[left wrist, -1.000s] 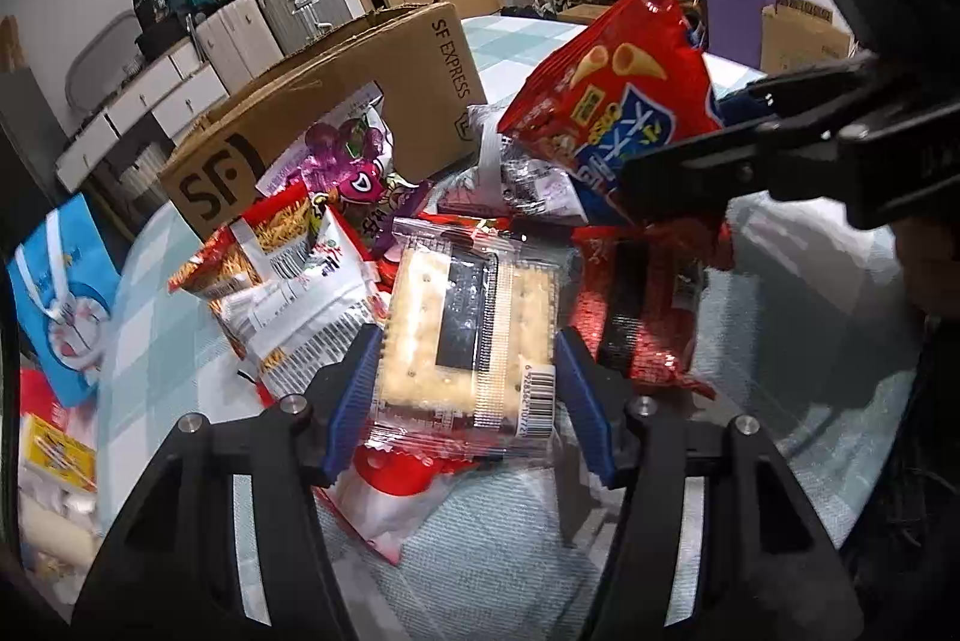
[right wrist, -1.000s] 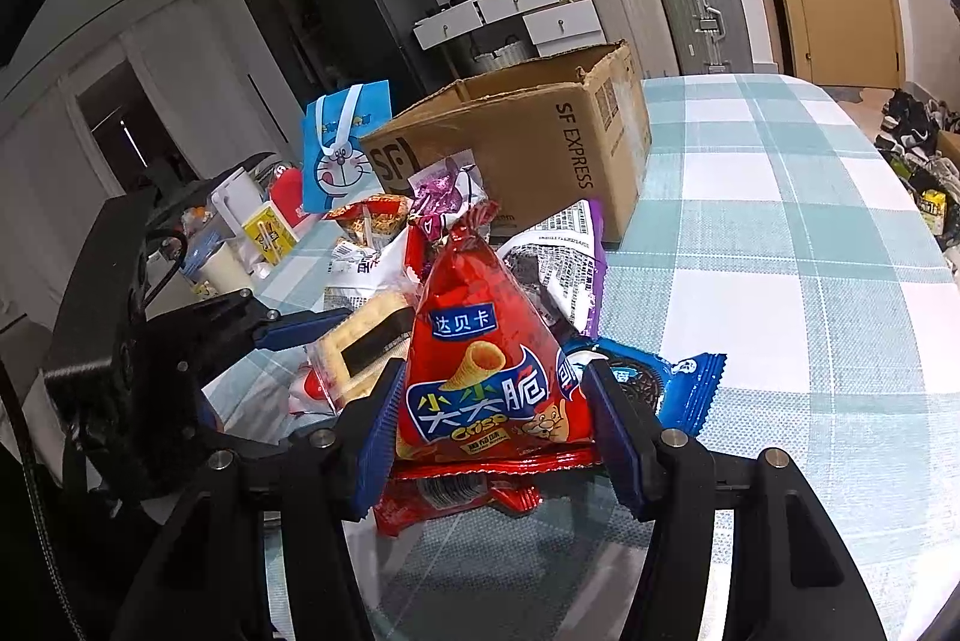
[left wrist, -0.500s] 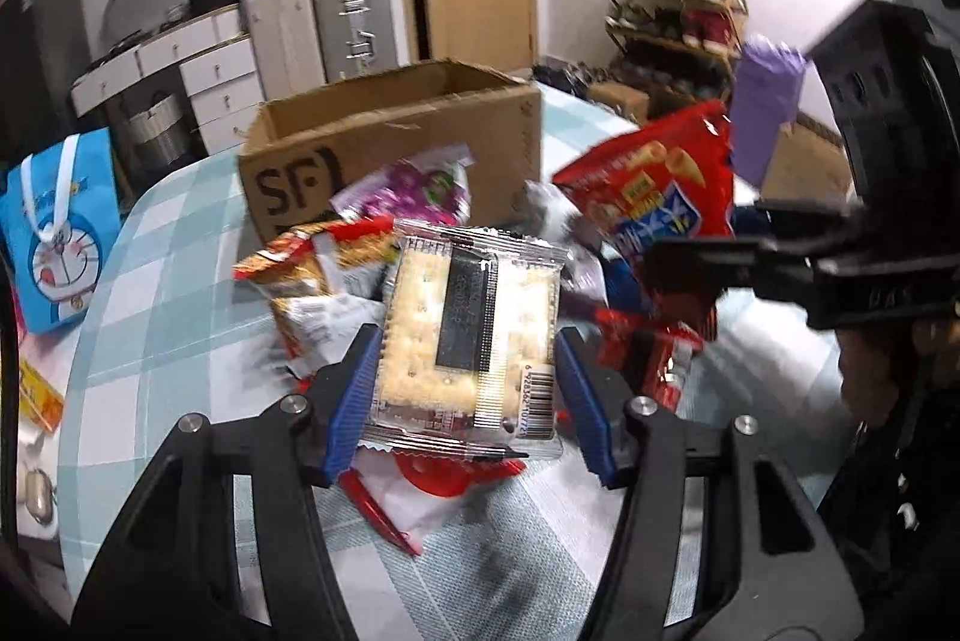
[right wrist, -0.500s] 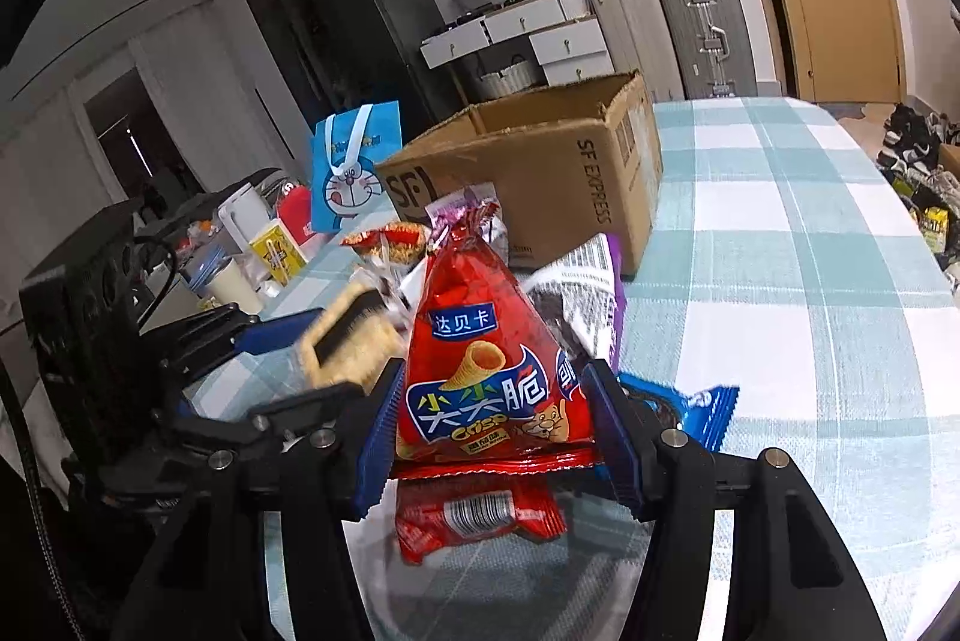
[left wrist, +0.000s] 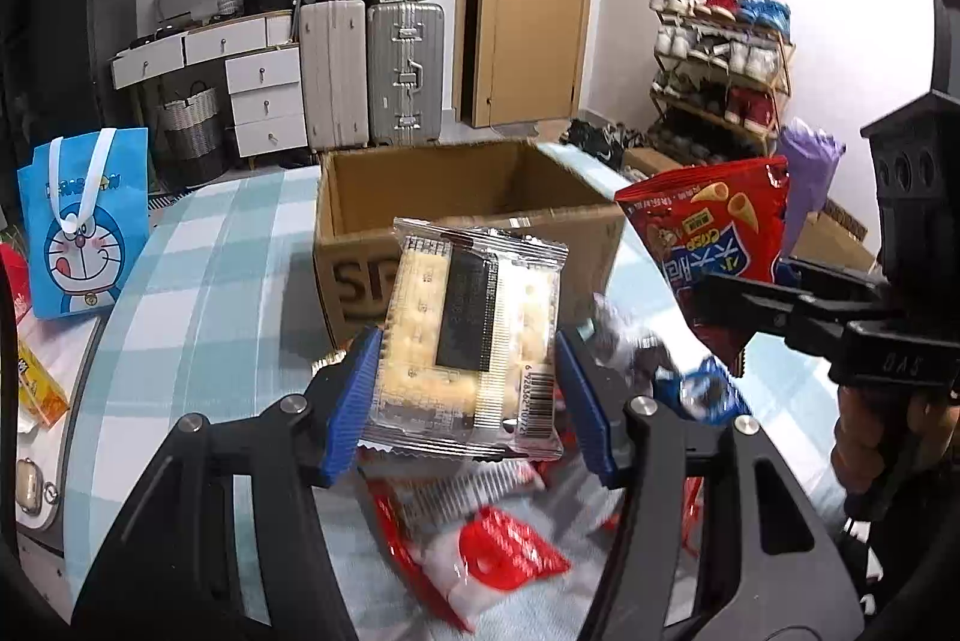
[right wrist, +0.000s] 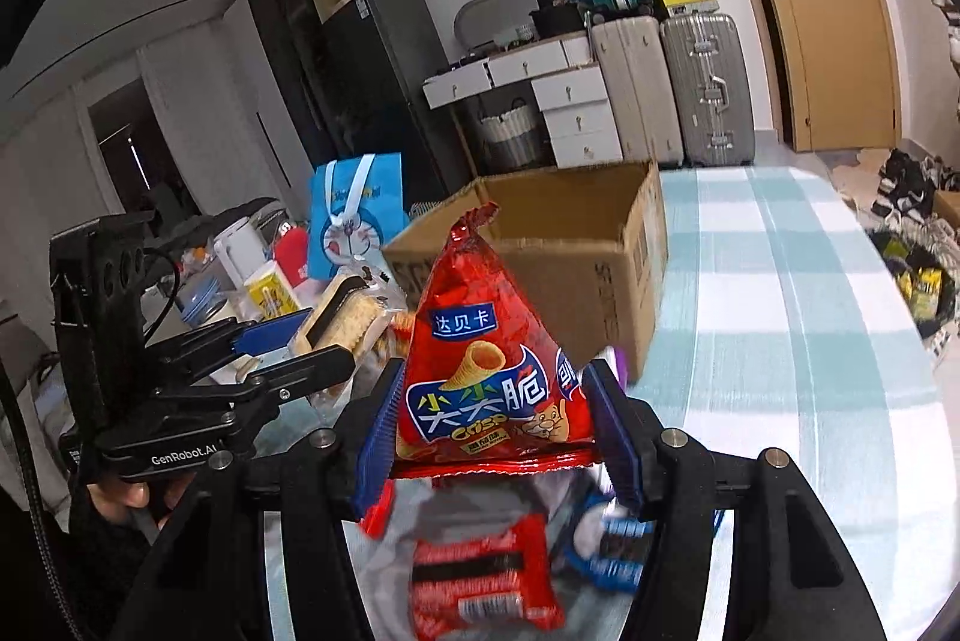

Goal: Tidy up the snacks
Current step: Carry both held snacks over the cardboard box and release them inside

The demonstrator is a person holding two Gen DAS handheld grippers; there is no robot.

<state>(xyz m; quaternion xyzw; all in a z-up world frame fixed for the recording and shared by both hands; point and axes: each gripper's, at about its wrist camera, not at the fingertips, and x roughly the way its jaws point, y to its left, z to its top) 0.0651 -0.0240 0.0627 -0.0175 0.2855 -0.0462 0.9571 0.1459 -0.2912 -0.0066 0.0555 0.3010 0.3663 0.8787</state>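
My left gripper is shut on a clear cracker pack with a dark label, held above the snack pile. In the right wrist view the same cracker pack sits in the left gripper at the left. My right gripper is shut on a red cone-snack bag, also lifted; that red bag shows at the right of the left wrist view. An open cardboard box stands just beyond both packs, its inside looking bare; the box is behind the red bag.
Loose snacks lie below on the checked tablecloth: a red wafer pack, a blue cookie pack, a red-and-white packet. A blue cartoon bag stands left. Suitcases, drawers and a shoe rack line the room.
Both grippers have risen with their packs off the pile. The left one has rolled level and swung toward the box, whose open top now shows.
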